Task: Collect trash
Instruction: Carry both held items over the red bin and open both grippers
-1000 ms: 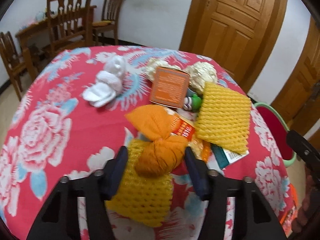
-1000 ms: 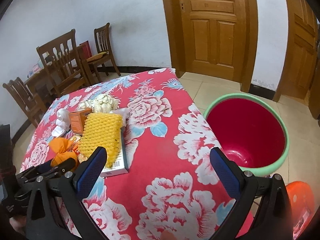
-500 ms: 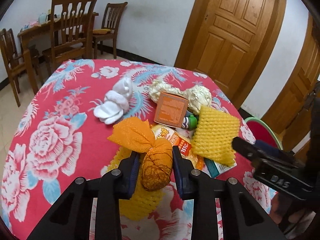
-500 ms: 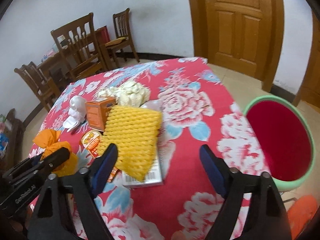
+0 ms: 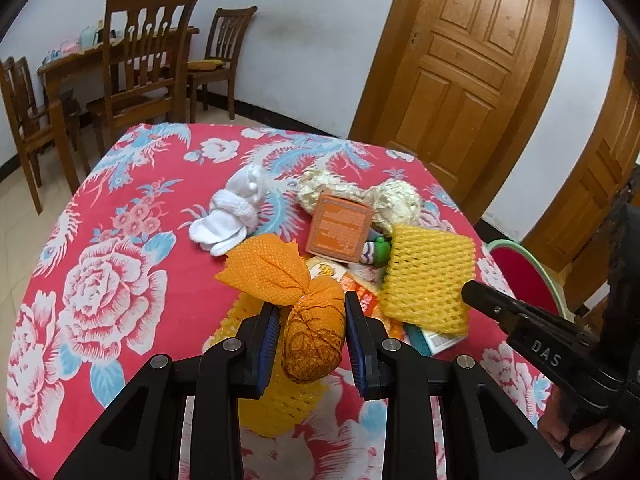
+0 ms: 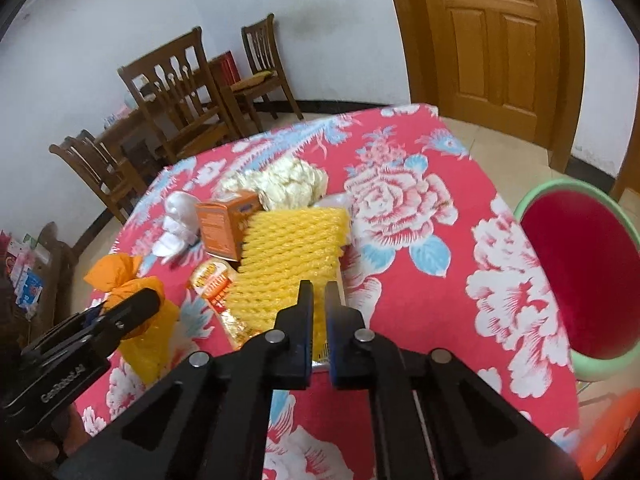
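My left gripper (image 5: 310, 308) is shut on an orange net bundle (image 5: 312, 336) and holds it just above a yellow foam net (image 5: 276, 408) on the floral tablecloth (image 5: 120, 280). My right gripper (image 6: 319, 292) is at the near edge of a second yellow foam net (image 6: 292, 256). Its jaws are closing to a thin slit, with yellow showing between them. That net (image 5: 428, 276) lies over a flat carton. Behind it are an orange box (image 6: 222, 224), crumpled cream paper (image 6: 288, 182), a white foam wrap (image 5: 236, 208) and a snack wrapper (image 6: 216, 284).
A red bin with a green rim (image 6: 592, 366) stands on the floor off the table's right side. Wooden chairs (image 5: 148, 60) and a second table are at the back left. Wooden doors (image 5: 464, 60) are behind. An orange stool shows at the lower right.
The right gripper swung left from beside the bin to the pile, and its wide jaws closed on the yellow net's edge. The left jaws closed on the orange bundle and raised it slightly.
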Demonstrator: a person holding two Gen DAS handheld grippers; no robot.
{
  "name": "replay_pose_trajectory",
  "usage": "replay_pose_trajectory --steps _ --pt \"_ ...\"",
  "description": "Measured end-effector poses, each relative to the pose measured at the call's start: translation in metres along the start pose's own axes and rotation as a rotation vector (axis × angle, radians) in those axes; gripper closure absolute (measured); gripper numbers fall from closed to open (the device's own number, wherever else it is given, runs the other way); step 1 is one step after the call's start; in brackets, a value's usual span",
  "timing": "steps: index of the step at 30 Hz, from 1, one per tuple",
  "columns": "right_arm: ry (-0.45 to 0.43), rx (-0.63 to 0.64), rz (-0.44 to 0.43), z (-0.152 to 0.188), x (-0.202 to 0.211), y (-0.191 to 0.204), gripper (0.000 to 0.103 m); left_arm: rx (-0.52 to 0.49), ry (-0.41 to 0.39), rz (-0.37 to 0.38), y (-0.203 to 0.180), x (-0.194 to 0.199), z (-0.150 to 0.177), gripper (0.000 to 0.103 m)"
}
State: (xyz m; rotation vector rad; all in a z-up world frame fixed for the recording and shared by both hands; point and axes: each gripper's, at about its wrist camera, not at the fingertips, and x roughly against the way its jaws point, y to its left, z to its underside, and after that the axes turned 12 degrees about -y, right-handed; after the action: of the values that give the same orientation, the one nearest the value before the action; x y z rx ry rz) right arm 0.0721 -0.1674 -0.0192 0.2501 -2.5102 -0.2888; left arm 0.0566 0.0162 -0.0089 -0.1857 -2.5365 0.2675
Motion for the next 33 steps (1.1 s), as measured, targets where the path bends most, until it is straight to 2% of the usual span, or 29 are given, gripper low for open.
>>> replay_pose_trajectory --steps 7,13,24,33 --pt "-0.080 -0.009 -0.004 -0.012 0.035 -0.006 0.097 -0.024 -0.014 0.028 -0.016 0.007 -0.006 0.072" --pt "-0.148 -0.044 0.042 -0.026 0.065 -0.026 0.097 -0.052 -0.025 0.072 -0.039 0.010 -0.013 0.072" --pt "-0.243 -0.139 0.210 -0.035 0.105 -0.090 0.097 -0.138 -0.030 0.199 -0.110 -0.004 -0.026 0.072" --pt "-0.266 -0.224 0.334 -0.026 0.119 -0.149 0.097 -0.225 0.007 0.289 -0.178 -0.028 -0.019 0.072"
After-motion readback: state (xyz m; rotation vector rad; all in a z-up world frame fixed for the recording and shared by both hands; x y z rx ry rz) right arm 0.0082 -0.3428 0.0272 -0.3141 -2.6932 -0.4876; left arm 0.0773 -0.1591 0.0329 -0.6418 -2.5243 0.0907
